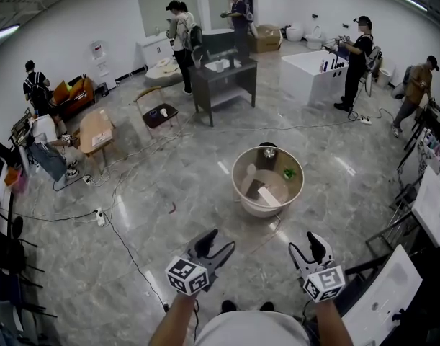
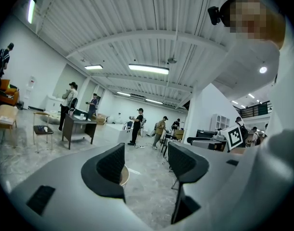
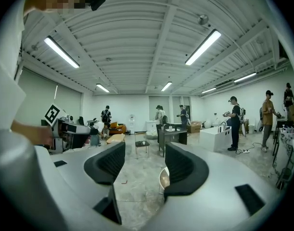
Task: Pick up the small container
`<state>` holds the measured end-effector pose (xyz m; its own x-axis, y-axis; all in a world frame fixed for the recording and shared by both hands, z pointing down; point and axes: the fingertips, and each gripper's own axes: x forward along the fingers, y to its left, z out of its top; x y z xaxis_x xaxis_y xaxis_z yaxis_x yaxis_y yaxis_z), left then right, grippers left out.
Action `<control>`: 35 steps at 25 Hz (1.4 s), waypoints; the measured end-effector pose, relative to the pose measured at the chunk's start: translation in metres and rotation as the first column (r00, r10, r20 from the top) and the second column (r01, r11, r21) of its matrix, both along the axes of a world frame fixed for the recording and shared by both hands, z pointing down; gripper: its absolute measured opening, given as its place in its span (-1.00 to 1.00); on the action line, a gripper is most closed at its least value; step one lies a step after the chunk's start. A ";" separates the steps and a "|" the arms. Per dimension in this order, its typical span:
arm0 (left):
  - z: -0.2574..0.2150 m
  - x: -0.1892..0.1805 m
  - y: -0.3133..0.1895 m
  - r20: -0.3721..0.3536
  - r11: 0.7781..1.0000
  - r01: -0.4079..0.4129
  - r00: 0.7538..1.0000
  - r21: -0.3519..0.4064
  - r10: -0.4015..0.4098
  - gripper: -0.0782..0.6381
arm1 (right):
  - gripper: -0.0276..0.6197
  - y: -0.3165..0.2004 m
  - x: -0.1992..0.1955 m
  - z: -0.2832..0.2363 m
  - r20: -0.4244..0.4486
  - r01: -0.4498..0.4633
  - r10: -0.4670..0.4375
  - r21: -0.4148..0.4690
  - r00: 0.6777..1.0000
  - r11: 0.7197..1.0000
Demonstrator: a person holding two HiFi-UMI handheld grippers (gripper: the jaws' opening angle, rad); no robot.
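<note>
Grey polished floor (image 1: pixel 133 215) bore a beige round basin (image 1: pixel 257 209), ahead of and between both grippers. Left gripper (image 1: pixel 218 242) and right gripper (image 1: pixel 306 247) stood open, empty, about equally near. The probable small container (image 1: pixel 268 151) sat at the basin's far rim.

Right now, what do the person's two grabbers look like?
The left gripper and right gripper are light grey, each with two black ribbed jaws and a white cube bearing black square markers. The person wears a pale short-sleeved top.
</note>
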<state>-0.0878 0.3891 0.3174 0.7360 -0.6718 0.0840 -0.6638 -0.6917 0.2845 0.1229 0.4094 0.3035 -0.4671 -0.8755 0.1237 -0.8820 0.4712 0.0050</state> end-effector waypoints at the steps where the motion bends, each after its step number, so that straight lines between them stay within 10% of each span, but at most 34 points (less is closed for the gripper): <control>1: 0.001 -0.003 -0.001 -0.001 1.000 0.001 1.000 -0.001 -0.001 0.02 | -0.06 0.000 -0.003 0.001 -0.001 -0.001 0.001 -0.002 1.000 1.000; 35: 0.034 -0.027 -0.078 0.014 0.998 0.002 1.000 -0.066 -0.001 0.10 | -0.04 -0.082 -0.028 0.038 -0.006 -0.010 0.009 -0.071 1.000 0.997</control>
<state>-0.1153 0.3110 0.3511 0.7334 -0.6656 0.1385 -0.6691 -0.6706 0.3204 0.0944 0.3271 0.3418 -0.4580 -0.8688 0.1885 -0.8864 0.4623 -0.0229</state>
